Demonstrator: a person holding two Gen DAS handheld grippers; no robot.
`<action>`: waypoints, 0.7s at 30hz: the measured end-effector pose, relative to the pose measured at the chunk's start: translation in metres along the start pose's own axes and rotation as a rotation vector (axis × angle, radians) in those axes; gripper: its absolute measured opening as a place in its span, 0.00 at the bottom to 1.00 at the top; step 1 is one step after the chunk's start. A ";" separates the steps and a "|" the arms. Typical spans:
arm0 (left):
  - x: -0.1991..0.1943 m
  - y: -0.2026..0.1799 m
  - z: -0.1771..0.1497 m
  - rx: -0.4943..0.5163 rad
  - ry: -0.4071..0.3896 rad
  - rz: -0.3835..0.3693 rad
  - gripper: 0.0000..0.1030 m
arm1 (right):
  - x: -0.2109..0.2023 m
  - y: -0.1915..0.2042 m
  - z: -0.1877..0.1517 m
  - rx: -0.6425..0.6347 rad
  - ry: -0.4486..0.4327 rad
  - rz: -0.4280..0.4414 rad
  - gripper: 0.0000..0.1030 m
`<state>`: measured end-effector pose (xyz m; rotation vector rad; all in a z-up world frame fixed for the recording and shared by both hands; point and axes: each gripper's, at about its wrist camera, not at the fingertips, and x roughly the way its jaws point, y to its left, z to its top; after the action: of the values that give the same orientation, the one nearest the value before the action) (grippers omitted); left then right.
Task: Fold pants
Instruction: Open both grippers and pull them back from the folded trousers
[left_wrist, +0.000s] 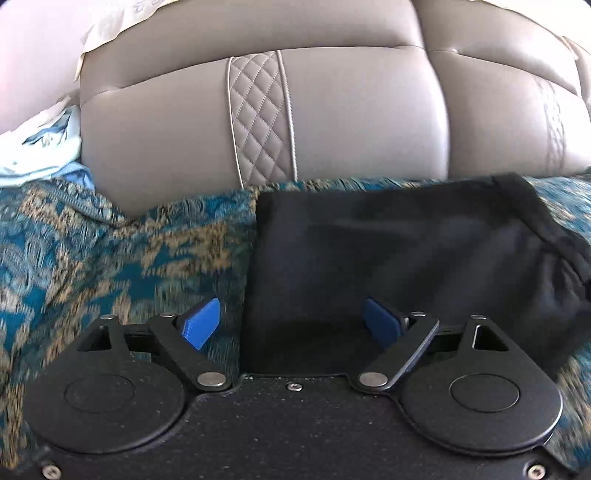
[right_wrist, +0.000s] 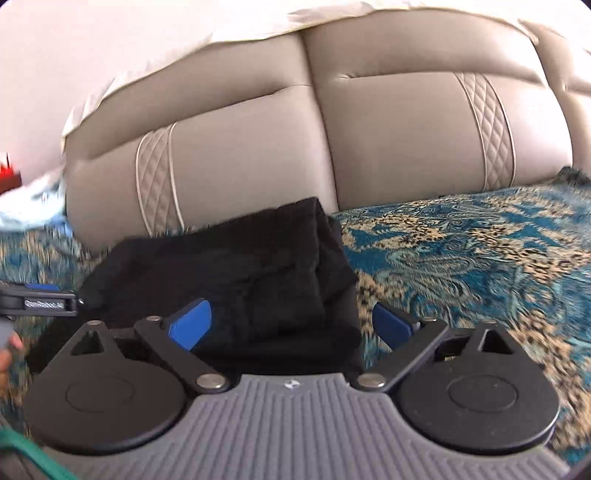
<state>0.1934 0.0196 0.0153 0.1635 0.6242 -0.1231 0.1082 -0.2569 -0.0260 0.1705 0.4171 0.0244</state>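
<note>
Left wrist view is filled across its upper half by a grey padded headboard (left_wrist: 332, 122) with a quilted diamond strip running down it. Below that lies a teal and gold patterned bedspread (left_wrist: 110, 251), which covers the left and far right of the frame. On the bedspread, right of centre, sit the black pants (left_wrist: 406, 258), folded into a compact block with a straight left edge and a rumpled hem at the upper right. At the bottom centre the left gripper (left_wrist: 293, 325) has its blue fingers spread wide and pinches nothing; the left pad is over the bedspread, the right over the pants. A pale blue cloth (left_wrist: 40, 147) lies at the left edge.

From the right wrist camera, the same headboard (right_wrist: 258, 140) takes the upper half and the bedspread (right_wrist: 480, 251) the right side. The pants (right_wrist: 240, 266) lie left of centre. The right gripper (right_wrist: 291, 326) is spread too, empty, its left pad over the pants' near part. The left gripper's side (right_wrist: 37, 301) shows at the left edge.
</note>
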 end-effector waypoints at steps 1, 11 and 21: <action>-0.008 -0.001 -0.006 -0.003 -0.001 -0.008 0.86 | -0.005 0.003 -0.004 -0.003 0.005 -0.002 0.99; -0.068 -0.009 -0.051 -0.030 0.000 -0.031 0.90 | -0.050 0.023 -0.033 -0.032 0.046 -0.060 1.00; -0.089 -0.022 -0.084 0.001 0.028 -0.029 0.94 | -0.065 0.029 -0.054 -0.093 0.055 -0.109 1.00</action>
<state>0.0705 0.0199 -0.0022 0.1575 0.6544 -0.1493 0.0269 -0.2235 -0.0439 0.0549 0.4784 -0.0592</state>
